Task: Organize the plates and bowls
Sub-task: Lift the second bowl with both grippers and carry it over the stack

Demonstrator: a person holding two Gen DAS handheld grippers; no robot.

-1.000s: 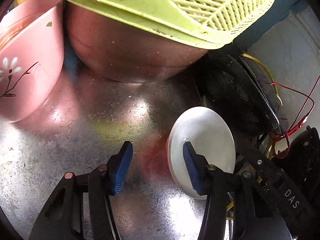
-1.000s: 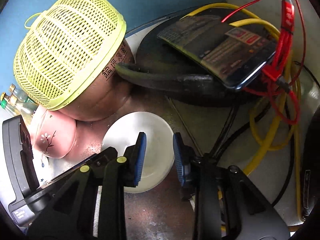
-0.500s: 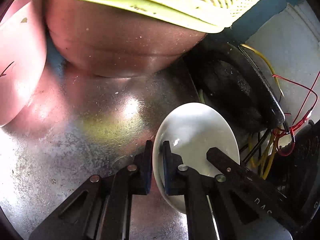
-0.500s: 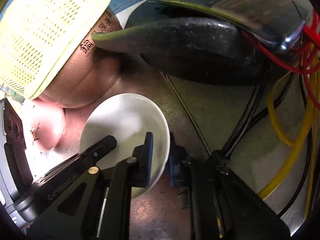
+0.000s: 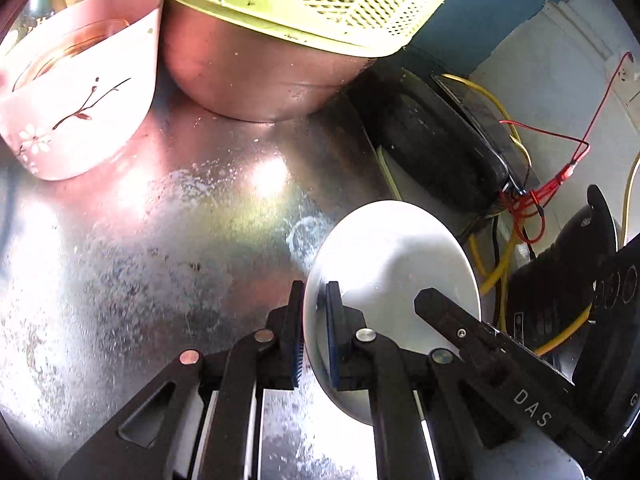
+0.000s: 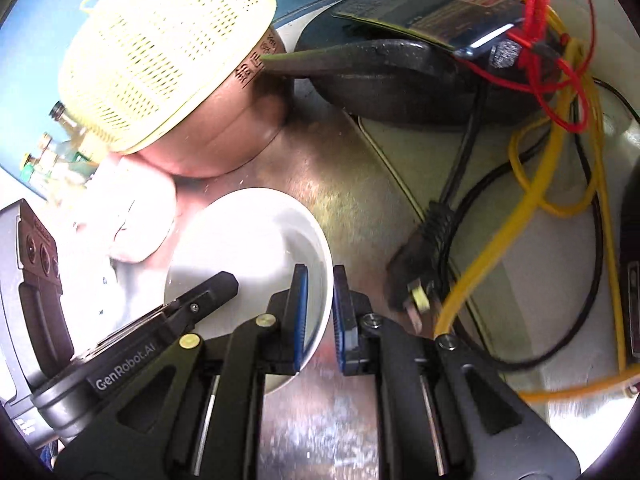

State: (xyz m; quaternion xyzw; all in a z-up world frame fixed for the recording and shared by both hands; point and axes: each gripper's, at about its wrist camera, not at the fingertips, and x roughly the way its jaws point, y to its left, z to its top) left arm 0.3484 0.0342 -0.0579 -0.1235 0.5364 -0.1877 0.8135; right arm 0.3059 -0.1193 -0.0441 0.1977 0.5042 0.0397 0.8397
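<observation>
I have both grippers clamped on the white bowl (image 5: 394, 264): my left gripper (image 5: 314, 334) pinches its left rim, my right gripper (image 6: 320, 314) its right rim. The bowl sits near me on the metal counter (image 5: 180, 232), with the pink bowl (image 5: 76, 96) far left and the brown bowl (image 5: 248, 68) beyond, under a yellow basket (image 5: 320, 0).

Lettering I can read on my own grippers and on the brown pot

My right gripper (image 5: 532, 408) shows "DAS" in white on its black arm in the left wrist view, with a lone "G" at the frame edge; my left gripper (image 6: 124, 372) carries "GenRobot.AI" in white along its arm in the right wrist view. The brown pot (image 6: 224, 120) bears dark Chinese characters below its rim, too skewed for me to read. The label on the dark flat device (image 6: 440, 12) is blurred.
</observation>
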